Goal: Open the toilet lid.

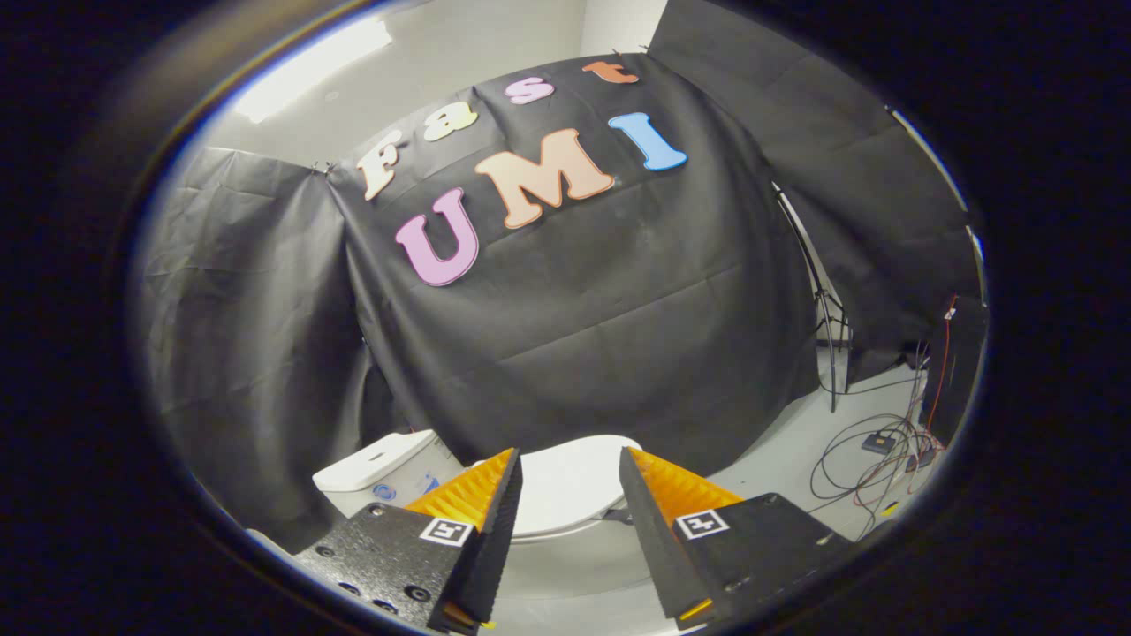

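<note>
white toilet lid [570, 481] & tank [380, 464], black cloth wall [574, 336], pale grey floor [786, 459], red/black cables [884, 450].

The tool [570, 481] fingers hide the toilet lid's [570, 486] sides.

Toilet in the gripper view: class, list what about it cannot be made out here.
- Toilet lid: its front edge and both sides, hidden behind the open claw fingers.
- Bowl and base: covered by the closed lid and the fingers.
- Tank: its lower part, cut off by one finger.
- Hinge: hidden where the lid meets the black cloth.
</note>
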